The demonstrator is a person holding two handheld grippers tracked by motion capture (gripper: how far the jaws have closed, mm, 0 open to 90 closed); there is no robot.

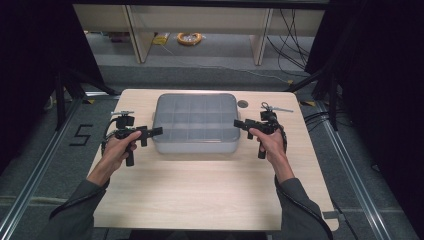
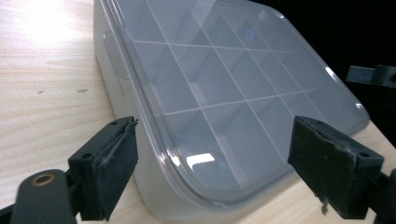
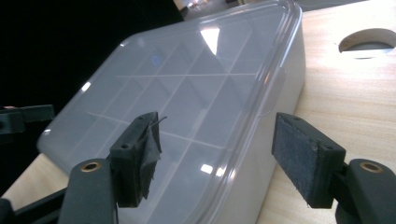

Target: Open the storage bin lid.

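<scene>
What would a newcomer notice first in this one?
A translucent lidded box with a grid of compartments sits mid-table. A hand-held gripper flanks each end: the left hand-held gripper and the right hand-held gripper, both with jaws open and pointed at the box's ends. A round hole lies in the table beyond the box's right corner.

A laboratory-style recording bay; a small pale wooden table (image 1: 210,200) stands alone on grey carpet, enclosed left and right by black curtains (image 1: 30,75); metal floor rails (image 1: 35,170) run along both sides; a taped numeral "5" (image 1: 81,135) marks the floor; loose cables (image 1: 292,35) and a yellow cable coil (image 1: 189,38) lie beneath a plain workbench (image 1: 200,20) behind.
</scene>
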